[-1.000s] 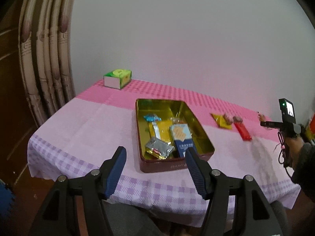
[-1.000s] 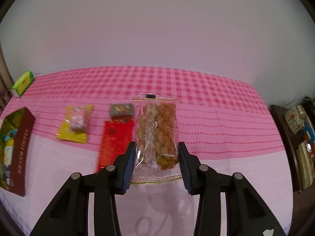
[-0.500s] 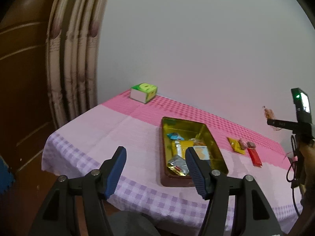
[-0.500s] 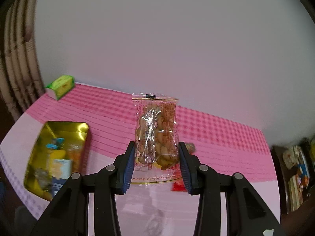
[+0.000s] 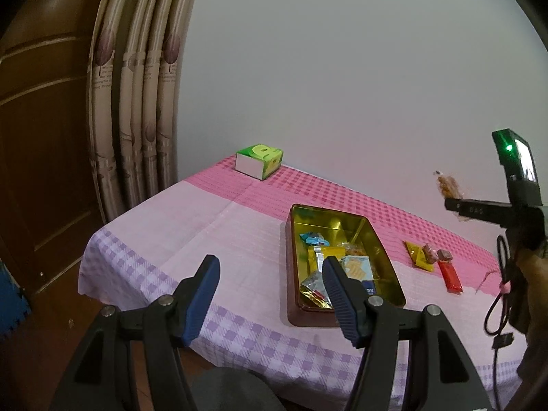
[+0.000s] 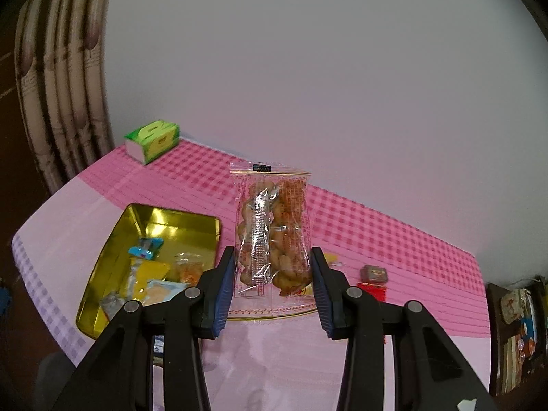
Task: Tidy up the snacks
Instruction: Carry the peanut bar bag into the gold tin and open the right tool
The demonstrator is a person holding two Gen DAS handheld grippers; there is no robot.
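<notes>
My right gripper (image 6: 273,282), clamped on the clear fried-dough snack packet (image 6: 272,236), has swung from the loose snacks toward the gold tin (image 6: 113,250); drop-off looks next. Left gripper (image 5: 269,296) apart, empty.

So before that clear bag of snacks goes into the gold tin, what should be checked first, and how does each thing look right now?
1. Right hand-held gripper clamped on the clear snack bag: ok.
2. Bag upright and clear of the tablecloth: ok.
3. Gold tin open, bare floor at its far end: ok.
4. Left hand-held gripper open, empty, short of the tin: ok.
5. Bag already over the tin: not ok, it hangs beside it.
6. Bag fits the free space: cannot tell.
</notes>
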